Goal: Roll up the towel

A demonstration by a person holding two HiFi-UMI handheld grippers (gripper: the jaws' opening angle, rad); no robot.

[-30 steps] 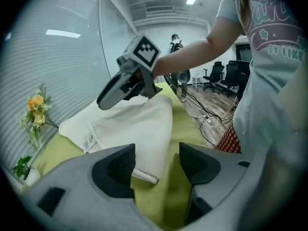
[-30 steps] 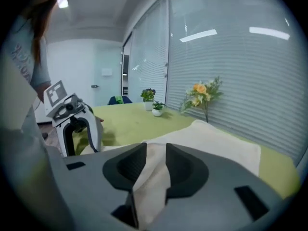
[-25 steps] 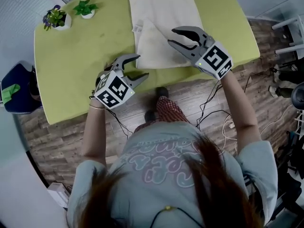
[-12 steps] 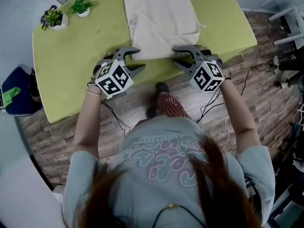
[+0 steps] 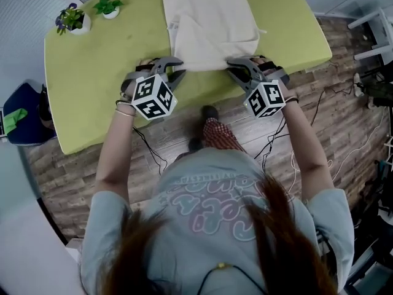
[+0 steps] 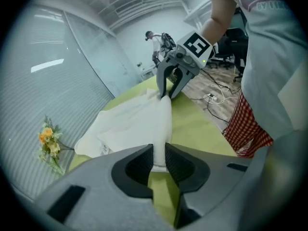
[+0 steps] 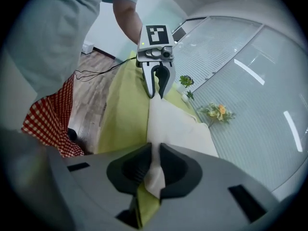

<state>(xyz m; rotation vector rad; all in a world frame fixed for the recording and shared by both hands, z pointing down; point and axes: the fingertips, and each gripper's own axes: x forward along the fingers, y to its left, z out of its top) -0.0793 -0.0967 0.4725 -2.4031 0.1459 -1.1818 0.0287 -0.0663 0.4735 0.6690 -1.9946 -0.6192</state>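
Two plants (image 5: 72,22) stand at the far left corner of the table (image 5: 92,91), well apart from my work. One towel (image 5: 209,23) lies flat on the table, reaching to its near edge. Arms outstretched, I tilt both grippers forward and down. My left gripper (image 5: 179,67) and right gripper (image 5: 232,67) have just been closing, and each now pinches a near towel corner.

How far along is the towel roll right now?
Done: nothing rolled; the towel lies flat on the table. In hand: the left gripper and right gripper, jaws just closing, pinch its near corners. Left: all the rolling.
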